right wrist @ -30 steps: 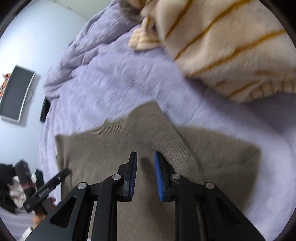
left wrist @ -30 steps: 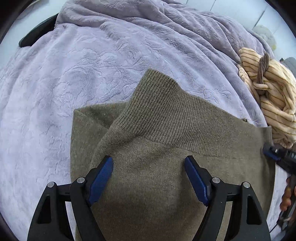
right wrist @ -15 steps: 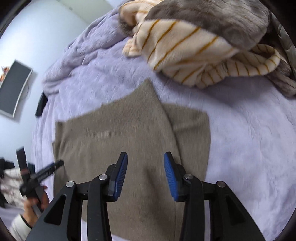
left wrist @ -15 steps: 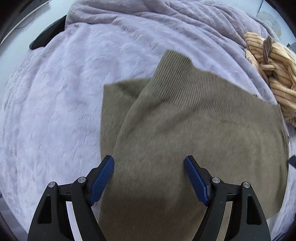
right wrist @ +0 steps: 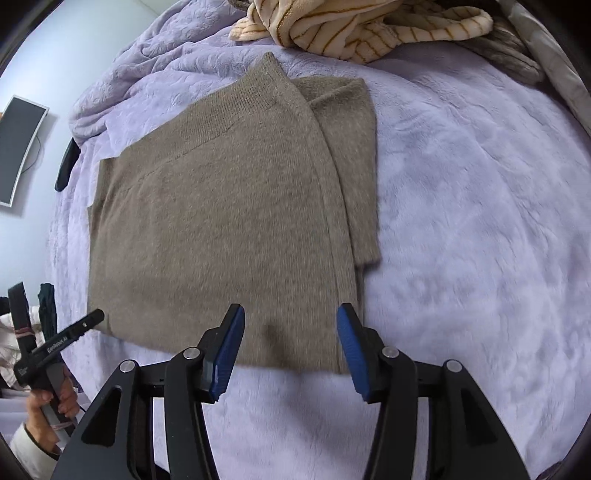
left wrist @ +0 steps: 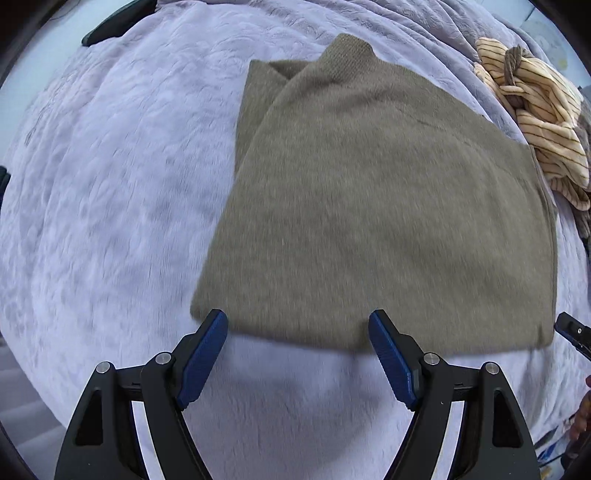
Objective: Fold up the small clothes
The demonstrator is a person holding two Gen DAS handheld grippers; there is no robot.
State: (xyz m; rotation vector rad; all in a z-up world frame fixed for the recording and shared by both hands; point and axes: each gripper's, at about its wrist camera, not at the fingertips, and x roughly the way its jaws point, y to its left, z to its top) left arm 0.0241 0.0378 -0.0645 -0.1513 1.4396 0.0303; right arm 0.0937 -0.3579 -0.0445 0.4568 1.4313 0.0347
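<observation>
An olive-brown knit garment [left wrist: 373, 206] lies folded flat on the lilac blanket, with a ribbed edge at its far end and a folded-under layer showing along one side. It also shows in the right wrist view [right wrist: 229, 214]. My left gripper [left wrist: 297, 332] is open and empty, hovering at the garment's near edge. My right gripper [right wrist: 291, 325] is open and empty, over the near edge by the folded side. The left gripper appears in the right wrist view [right wrist: 62, 339], held by a hand.
A lilac plush blanket [left wrist: 110, 184] covers the bed [right wrist: 480, 184]. A cream striped garment [left wrist: 535, 110] is heaped at the far side, also in the right wrist view [right wrist: 369, 26]. A dark monitor [right wrist: 18, 147] hangs on the wall.
Both grippers pulled back from over the garment toward its near edge. The right gripper opened from nearly shut. The garment stayed flat.
</observation>
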